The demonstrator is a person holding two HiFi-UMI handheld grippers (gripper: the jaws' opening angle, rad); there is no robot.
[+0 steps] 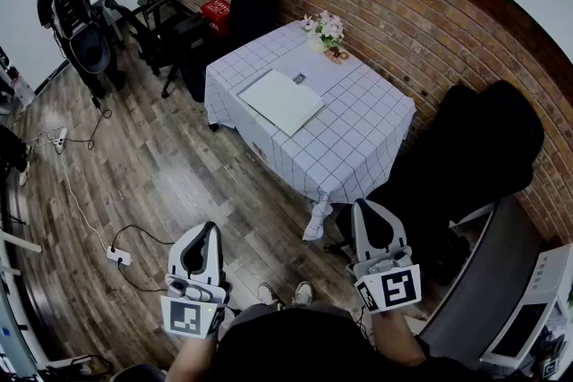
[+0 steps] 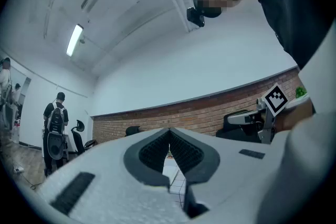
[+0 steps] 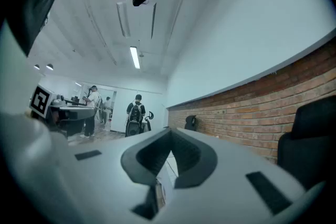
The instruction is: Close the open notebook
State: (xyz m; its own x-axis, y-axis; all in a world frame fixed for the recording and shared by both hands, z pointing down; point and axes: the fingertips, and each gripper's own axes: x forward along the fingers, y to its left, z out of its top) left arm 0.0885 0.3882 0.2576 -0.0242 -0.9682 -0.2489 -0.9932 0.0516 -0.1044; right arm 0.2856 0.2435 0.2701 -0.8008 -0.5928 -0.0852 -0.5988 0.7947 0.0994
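A white notebook (image 1: 282,100) lies flat on a table with a checked cloth (image 1: 358,148), far ahead of me by the brick wall. From here I cannot tell whether it lies open. My left gripper (image 1: 208,230) and right gripper (image 1: 363,208) are held low near my body, over the wooden floor and well short of the table. Both are shut with nothing between the jaws. In the left gripper view the closed gripper (image 2: 169,131) points toward the table; in the right gripper view the closed gripper (image 3: 169,131) points along the brick wall.
A vase of flowers (image 1: 324,29) and a small dark item (image 1: 299,78) stand on the table's far side. Black chairs (image 1: 483,148) flank the table. A person with a backpack (image 1: 67,9) stands far left. Cables and a power strip (image 1: 118,256) lie on the floor.
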